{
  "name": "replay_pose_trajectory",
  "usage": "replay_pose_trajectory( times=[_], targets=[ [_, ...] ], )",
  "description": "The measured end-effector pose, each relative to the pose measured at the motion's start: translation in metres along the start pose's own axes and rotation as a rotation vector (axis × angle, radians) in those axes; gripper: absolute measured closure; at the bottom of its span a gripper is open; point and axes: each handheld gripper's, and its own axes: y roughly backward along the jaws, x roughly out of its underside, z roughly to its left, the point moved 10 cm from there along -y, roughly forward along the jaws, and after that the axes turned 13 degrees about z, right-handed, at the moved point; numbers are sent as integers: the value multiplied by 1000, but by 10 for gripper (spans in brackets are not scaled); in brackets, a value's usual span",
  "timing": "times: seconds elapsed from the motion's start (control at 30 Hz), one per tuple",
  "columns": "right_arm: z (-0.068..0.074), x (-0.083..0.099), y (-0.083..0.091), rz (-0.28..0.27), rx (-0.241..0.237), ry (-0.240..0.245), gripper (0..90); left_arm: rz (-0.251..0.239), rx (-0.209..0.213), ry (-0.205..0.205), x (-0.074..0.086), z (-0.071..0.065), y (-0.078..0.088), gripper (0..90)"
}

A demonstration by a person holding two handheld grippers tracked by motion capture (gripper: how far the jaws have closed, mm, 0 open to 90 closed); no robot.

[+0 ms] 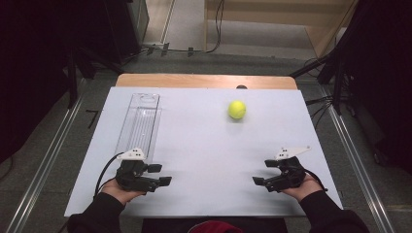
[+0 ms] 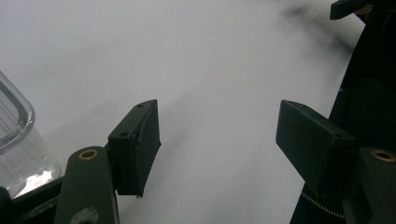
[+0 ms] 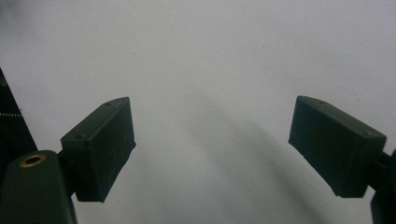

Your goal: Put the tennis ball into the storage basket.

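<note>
A yellow-green tennis ball [image 1: 236,109] rests on the white tabletop [image 1: 204,150], toward the far right. A long clear plastic tray [image 1: 139,125] lies on the left side, running away from me; its near corner [image 2: 14,140] appears in the left gripper view. My left gripper [image 1: 161,174] is held low near the front edge, just below the tray's near end, jaws wide apart with nothing between them [image 2: 217,140]. My right gripper [image 1: 264,172] sits at the front right, well short of the ball, also open and holding nothing [image 3: 212,149].
A wooden table edge [image 1: 206,81] runs behind the white board. Metal rails [image 1: 43,160] flank both sides on the floor, with cables [image 1: 320,104] at the right. The person's dark sleeves [image 1: 94,216] enter from the bottom.
</note>
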Motion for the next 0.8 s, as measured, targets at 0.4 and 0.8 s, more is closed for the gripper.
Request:
replay_pose_trajectory(
  times=[0.4,0.8],
  targets=[
    [0,-2,2,-14,-6,-18,123,6,2,8,1,1,0,311],
    [-3,-4,2,-21,-12,-39,123,9,1,12,1,3,1,311]
  ],
)
